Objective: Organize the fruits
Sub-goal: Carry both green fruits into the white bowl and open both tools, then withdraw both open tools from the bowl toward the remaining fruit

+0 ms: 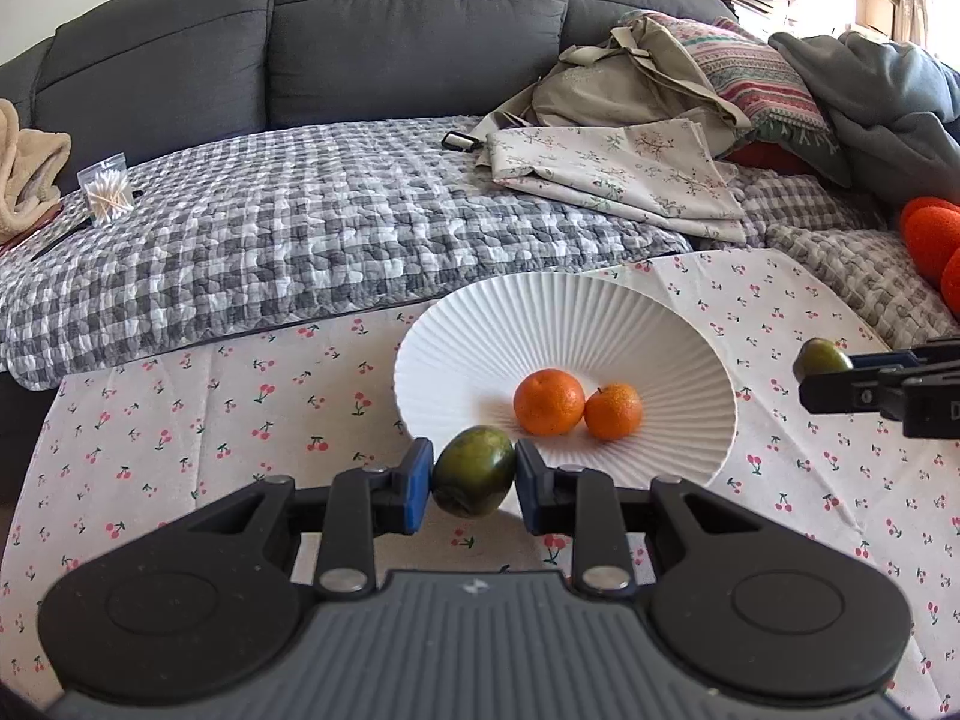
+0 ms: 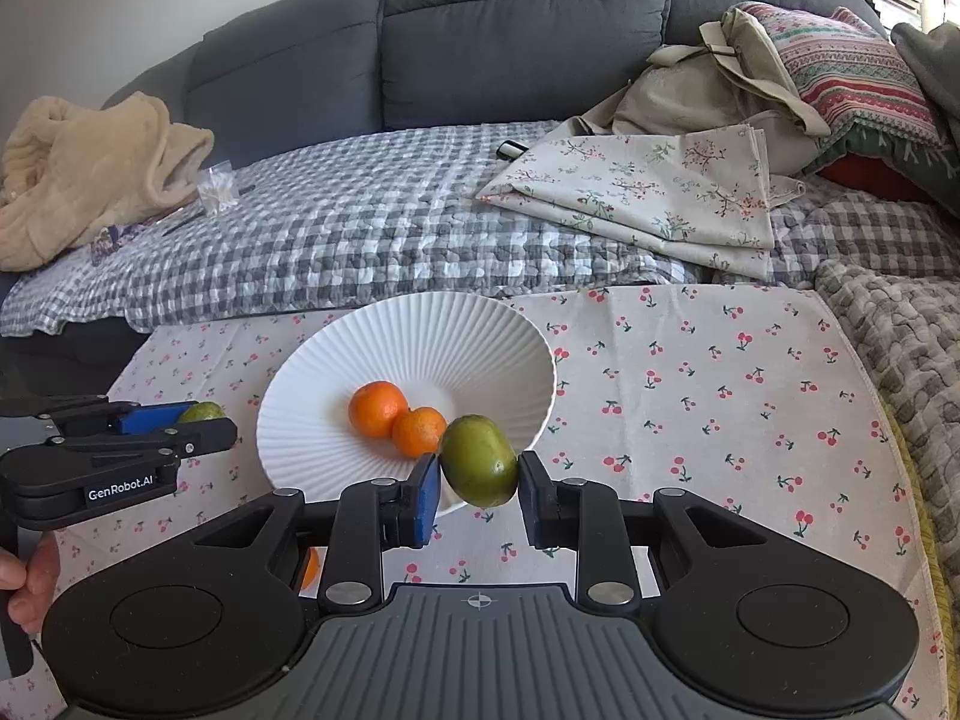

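Note:
A white ribbed bowl (image 1: pixel 480 324) stands on the cherry-print cloth (image 1: pixel 180 420) and holds two oranges (image 1: pixel 549 401) (image 1: pixel 613 411). My left gripper (image 1: pixel 474 477) is shut on a dark green fruit (image 1: pixel 474 471), held above the cloth at the bowl's near rim. My right gripper (image 2: pixel 478 477) is shut on a lighter green fruit (image 2: pixel 480 461), held at the bowl's (image 2: pixel 420 324) near right rim next to the two oranges (image 2: pixel 378 409) (image 2: pixel 418 432). Each gripper shows in the other view: the right one (image 1: pixel 822 369), the left one (image 2: pixel 204 420).
An orange fruit (image 2: pixel 309 567) peeks out under my right gripper's left arm. Orange-red balls (image 1: pixel 930 228) lie at the far right. Behind the cloth is a sofa with a checked quilt (image 1: pixel 300 228), folded floral fabric (image 1: pixel 618 174), bags, pillows and a bag of cotton swabs (image 1: pixel 108 192).

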The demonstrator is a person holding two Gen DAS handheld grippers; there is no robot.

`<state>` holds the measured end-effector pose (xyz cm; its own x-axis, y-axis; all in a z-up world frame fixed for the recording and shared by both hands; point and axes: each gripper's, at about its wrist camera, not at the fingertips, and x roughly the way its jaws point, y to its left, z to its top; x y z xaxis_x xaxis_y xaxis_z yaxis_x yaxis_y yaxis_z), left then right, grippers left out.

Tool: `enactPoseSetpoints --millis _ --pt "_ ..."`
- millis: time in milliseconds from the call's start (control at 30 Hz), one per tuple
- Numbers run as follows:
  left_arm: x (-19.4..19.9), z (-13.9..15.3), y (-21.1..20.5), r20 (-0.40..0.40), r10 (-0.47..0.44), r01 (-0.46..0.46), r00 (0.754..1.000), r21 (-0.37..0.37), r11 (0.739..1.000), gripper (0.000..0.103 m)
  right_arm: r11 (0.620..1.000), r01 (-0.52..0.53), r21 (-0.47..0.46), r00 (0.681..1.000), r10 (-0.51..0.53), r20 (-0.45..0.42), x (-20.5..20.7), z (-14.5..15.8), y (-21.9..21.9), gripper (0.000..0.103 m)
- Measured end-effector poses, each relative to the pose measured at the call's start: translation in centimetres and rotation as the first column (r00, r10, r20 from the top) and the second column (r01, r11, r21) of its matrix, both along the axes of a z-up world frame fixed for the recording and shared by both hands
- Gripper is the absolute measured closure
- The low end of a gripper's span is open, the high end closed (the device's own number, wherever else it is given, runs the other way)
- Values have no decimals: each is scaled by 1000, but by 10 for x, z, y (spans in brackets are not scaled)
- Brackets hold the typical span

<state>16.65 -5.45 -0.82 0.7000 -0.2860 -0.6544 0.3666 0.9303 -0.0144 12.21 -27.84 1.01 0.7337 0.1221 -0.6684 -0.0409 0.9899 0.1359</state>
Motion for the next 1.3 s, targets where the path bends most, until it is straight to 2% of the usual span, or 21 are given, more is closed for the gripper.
enactPoseSetpoints --millis 100,300,600,833,933,1100,1167,1300 --pt "5 -3 -7 10 -28 28 1000 -6 1000 76 1000 -10 -9 1000 10 -1 8 -7 4 77" --pt "12 -19 -25 12 -86 86 996 32 996 75 999 -40 -31 999 40 -9 21 -23 16 77" --pt "18 -32 -33 4 -120 120 993 48 992 75 998 -51 -46 998 49 -48 38 -43 28 77" --pt "18 -35 -37 5 -140 139 990 46 989 75 998 -54 -42 998 53 -46 40 -45 33 76" --pt "17 -34 -36 11 -142 142 990 48 989 68 998 -53 -35 998 52 -43 39 -44 33 76" --pt "18 -30 -29 1 -132 132 991 14 991 66 1000 -26 12 999 26 -31 38 -38 24 74" --pt "17 -28 -25 6 -127 127 992 9 992 61 999 -12 35 1000 13 -26 36 -34 19 74" --pt "19 -21 -15 7 -100 101 995 -22 995 59 999 9 43 1000 -7 -27 34 -31 13 74"
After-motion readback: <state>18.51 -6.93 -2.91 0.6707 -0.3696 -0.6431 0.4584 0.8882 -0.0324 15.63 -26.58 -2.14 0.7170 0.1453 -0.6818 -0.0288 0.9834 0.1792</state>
